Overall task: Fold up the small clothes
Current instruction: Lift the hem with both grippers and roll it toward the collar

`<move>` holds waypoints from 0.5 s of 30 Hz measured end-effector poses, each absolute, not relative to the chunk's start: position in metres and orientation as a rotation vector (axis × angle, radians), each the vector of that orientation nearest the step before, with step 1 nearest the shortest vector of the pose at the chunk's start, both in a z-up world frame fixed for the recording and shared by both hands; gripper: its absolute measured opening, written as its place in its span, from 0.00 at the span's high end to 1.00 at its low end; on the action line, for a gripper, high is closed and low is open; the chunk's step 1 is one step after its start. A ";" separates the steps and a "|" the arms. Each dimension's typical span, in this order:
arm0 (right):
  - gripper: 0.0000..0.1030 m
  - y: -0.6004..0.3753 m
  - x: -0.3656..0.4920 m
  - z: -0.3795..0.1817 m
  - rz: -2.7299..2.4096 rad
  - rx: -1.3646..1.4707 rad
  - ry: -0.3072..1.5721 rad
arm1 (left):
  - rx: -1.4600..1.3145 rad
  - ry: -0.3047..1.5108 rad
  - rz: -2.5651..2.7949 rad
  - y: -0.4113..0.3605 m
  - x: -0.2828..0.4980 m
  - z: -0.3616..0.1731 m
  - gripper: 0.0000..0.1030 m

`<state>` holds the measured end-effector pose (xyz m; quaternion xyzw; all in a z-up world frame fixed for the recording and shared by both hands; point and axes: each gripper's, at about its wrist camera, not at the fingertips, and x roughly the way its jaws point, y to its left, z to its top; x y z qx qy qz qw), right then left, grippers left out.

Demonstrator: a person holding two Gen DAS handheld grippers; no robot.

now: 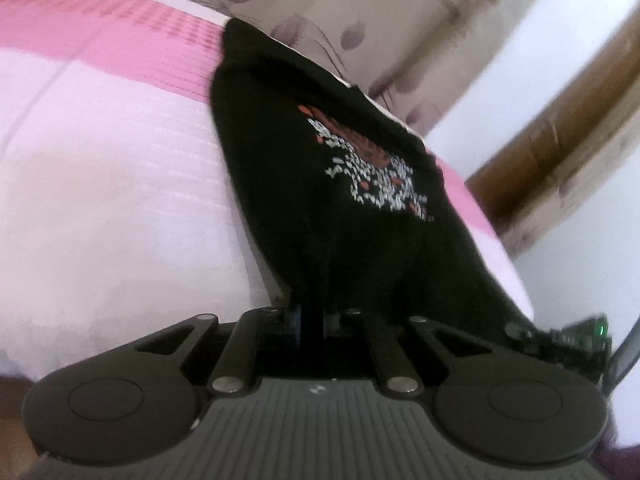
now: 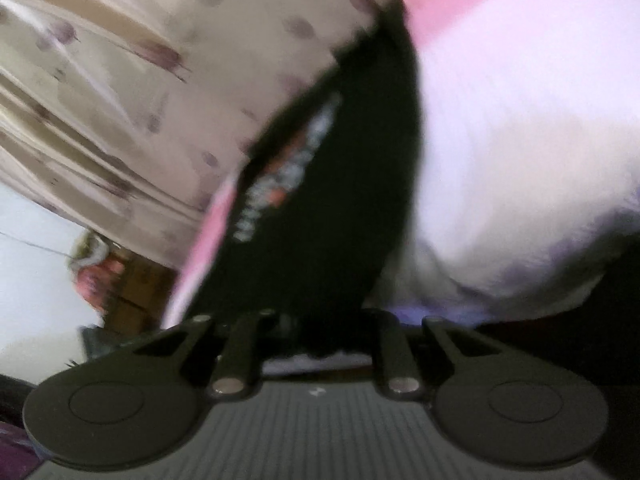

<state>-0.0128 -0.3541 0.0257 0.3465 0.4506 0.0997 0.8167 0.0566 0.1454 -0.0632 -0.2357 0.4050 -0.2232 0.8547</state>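
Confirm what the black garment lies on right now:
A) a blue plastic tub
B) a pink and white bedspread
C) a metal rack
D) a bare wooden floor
B: the black garment, with its white and red print, lies spread on the pink and white bedspread, its near edge reaching the left gripper.

Blurred right gripper [image 2: 320,332] fingers clamped on black printed garment [image 2: 344,208], pink-striped bedspread [image 2: 520,128], leaf-patterned curtain [image 2: 160,80]

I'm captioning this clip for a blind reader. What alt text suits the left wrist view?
The left tool is shut on the near edge of a black garment with a white and red print, stretched over a pink and white bedspread. A leaf-patterned curtain hangs behind.
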 end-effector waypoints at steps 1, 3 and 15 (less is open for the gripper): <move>0.84 -0.355 -0.012 0.031 0.230 0.762 0.937 | -0.555 0.839 -0.483 0.151 0.057 -0.062 0.92; 0.83 -0.354 -0.006 0.045 0.274 0.796 0.886 | -0.607 0.805 -0.474 0.159 0.058 -0.054 0.92; 0.83 -0.351 0.054 0.081 0.339 0.804 0.766 | -0.627 0.661 -0.483 0.148 0.079 -0.008 0.92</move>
